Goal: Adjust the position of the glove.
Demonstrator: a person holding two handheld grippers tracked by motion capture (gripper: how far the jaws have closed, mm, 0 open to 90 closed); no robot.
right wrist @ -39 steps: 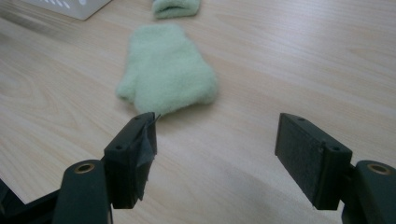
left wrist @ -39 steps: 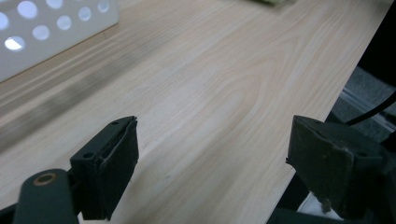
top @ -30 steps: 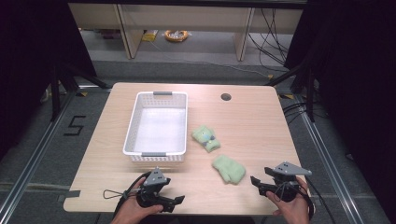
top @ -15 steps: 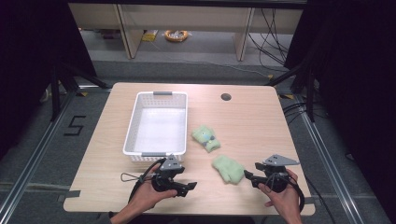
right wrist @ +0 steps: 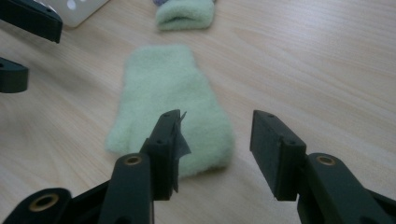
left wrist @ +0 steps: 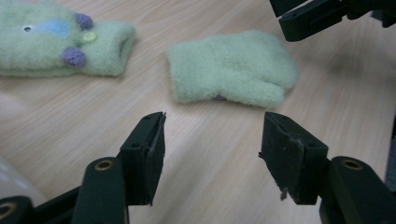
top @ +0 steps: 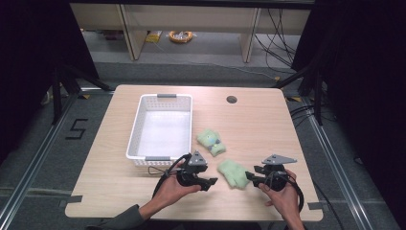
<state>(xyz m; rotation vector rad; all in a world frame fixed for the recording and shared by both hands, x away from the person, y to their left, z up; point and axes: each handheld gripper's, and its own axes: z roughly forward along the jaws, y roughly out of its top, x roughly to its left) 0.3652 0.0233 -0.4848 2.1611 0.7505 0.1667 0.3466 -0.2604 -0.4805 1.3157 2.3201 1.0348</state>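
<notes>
Both hands have drawn in toward the plain green mitten (top: 233,172) since the earlier frames, the left one travelling farther across the table (top: 119,191), and the jaws of both grippers have just been closing, with nothing between either pair yet. Farthest left stands the white basket (top: 135,143), empty, close by as the likely place for the mittens to go. Next comes the left gripper (top: 209,182), low over the table just left of the mitten; in the left gripper view its jaws stand apart with bare wood between them and the mitten lying flat just ahead, so it seems lined up to take the near edge. Behind, the second mitten (top: 210,142), with a blue patch, purple bobbles and a yellow button, lies untouched near the basket's corner, apart from the plain one. On the right, the right gripper (top: 251,178) points at the plain mitten from the other side; in the right gripper view its jaws are apart, the fingertip end of the mitten just ahead of and below its left jaw, not pinched. Approaching from opposite ends suggests a two-handed lift.
</notes>
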